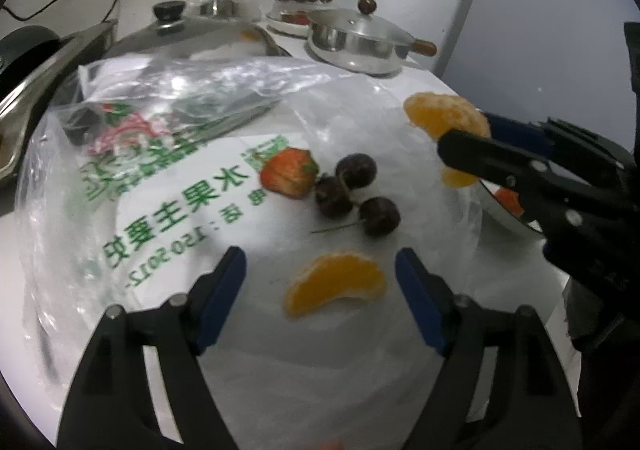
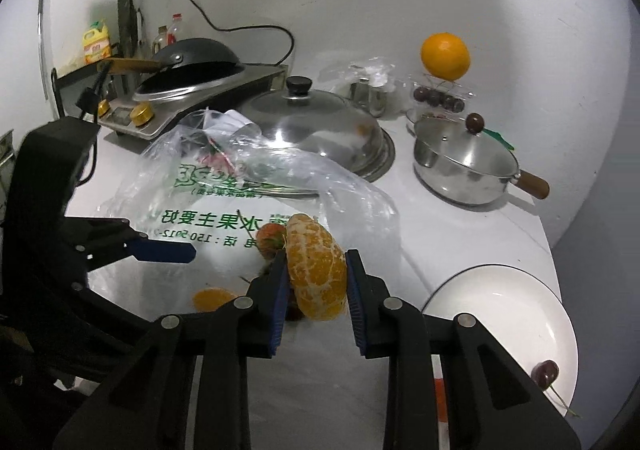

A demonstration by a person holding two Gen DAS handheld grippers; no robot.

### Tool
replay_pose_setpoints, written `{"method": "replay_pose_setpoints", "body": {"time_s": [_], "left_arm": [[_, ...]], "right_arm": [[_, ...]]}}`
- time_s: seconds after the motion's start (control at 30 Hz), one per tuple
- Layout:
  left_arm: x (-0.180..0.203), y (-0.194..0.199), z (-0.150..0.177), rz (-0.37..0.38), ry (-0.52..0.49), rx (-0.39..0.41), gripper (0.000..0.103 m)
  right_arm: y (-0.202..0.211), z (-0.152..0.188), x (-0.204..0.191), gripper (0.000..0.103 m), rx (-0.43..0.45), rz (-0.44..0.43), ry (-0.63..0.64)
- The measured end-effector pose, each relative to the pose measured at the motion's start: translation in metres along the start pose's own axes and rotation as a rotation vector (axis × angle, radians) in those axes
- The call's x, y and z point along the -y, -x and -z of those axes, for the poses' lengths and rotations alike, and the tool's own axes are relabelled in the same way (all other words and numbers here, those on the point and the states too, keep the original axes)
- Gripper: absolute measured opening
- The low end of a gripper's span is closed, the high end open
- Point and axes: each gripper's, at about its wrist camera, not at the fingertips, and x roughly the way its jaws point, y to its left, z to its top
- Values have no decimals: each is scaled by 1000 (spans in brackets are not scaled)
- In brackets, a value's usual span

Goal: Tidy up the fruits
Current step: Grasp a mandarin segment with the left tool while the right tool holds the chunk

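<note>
Both views dim, cool-toned, w/ heavy fisheye bend and black vignette at corners. Brightest patch is a white glare spot on the crinkled clear plastic bag with green print [image 1: 192, 186], so light probably comes from above. Domed steel pot lid with black knob [image 2: 316, 126] throws soft reflections. Left wrist view is smeared: bag print and the peeled orange segment [image 1: 336, 286] look soft. Right wrist view sharper; black hand-held gripper [image 2: 316, 282] frame nearly silhouetted.

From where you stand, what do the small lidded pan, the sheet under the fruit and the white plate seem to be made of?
The small lidded pan looks like polished steel, mirror-bright, with a brown, probably wooden, handle. The sheet is thin clear plastic, wrinkled and glinting, with green print. The white plate looks like glazed ceramic, glossy, though enamel is possible.
</note>
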Motion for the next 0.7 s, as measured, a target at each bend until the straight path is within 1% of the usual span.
{"method": "replay_pose_setpoints", "body": {"time_s": [0.17,0.47,0.57,0.67,0.7], "left_arm": [[12,-17,0,-32,-20,-48,79],[23,-28,-1,-117,-67,-60,80],[24,-30,-1,-128,-72,-62,78],[23,-27,1,-131,-66,-55,64],[22,-26,0,-119,-64,-54,60]], "right_arm": [[3,5,13,29,6,-7,-19],[3,9,21,29,21,-26,-35],[4,9,22,29,25,-26,-36],[6,9,22,29,26,-25,-36],[6,9,21,29,27,-25,-35]]}}
